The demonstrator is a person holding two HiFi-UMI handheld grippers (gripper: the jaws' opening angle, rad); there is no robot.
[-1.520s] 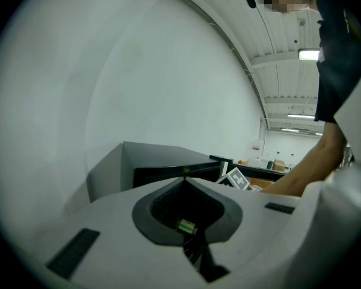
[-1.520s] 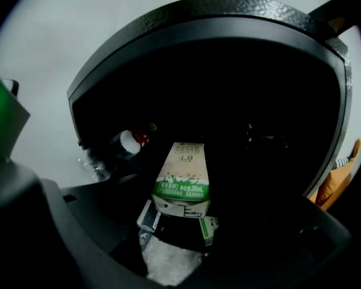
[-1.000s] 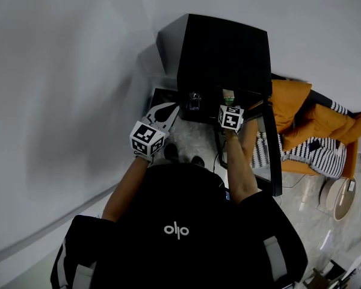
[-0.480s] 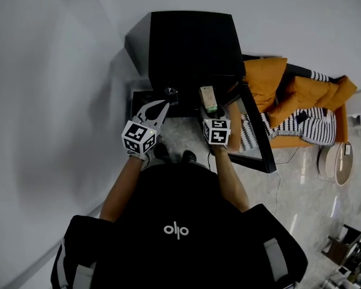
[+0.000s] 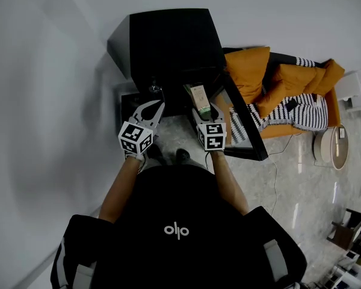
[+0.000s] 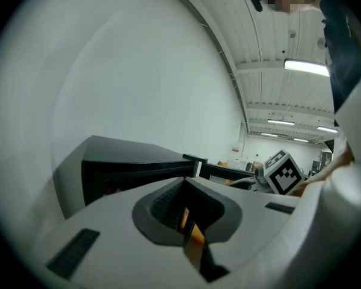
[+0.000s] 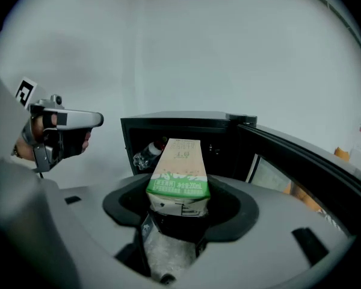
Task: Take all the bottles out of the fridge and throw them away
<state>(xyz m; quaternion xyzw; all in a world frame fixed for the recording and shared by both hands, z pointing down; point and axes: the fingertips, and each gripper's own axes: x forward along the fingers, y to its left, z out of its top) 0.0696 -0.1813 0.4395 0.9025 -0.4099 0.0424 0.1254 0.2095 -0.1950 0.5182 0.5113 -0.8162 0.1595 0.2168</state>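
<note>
Fridge (image 5: pixel 168 41) stands black at twelve o'clock, its door (image 5: pixel 243 128) swung out toward three. Right gripper (image 7: pixel 177 212) is clamped on the base of a small carton (image 7: pixel 177 173), held outside the fridge. It is probably light and crushable, and best held low across its flat sides. Left gripper (image 6: pixel 189 221) is closed and empty. A clear bottle (image 7: pixel 145 152) lies inside the fridge, at ten o'clock of the carton.

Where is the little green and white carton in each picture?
Head view: carton at centre, in the right gripper, before the black fridge.
Left gripper view: not in it.
Right gripper view: centre, between the jaws.
Shared landmark: the fridge, in all three.
</note>
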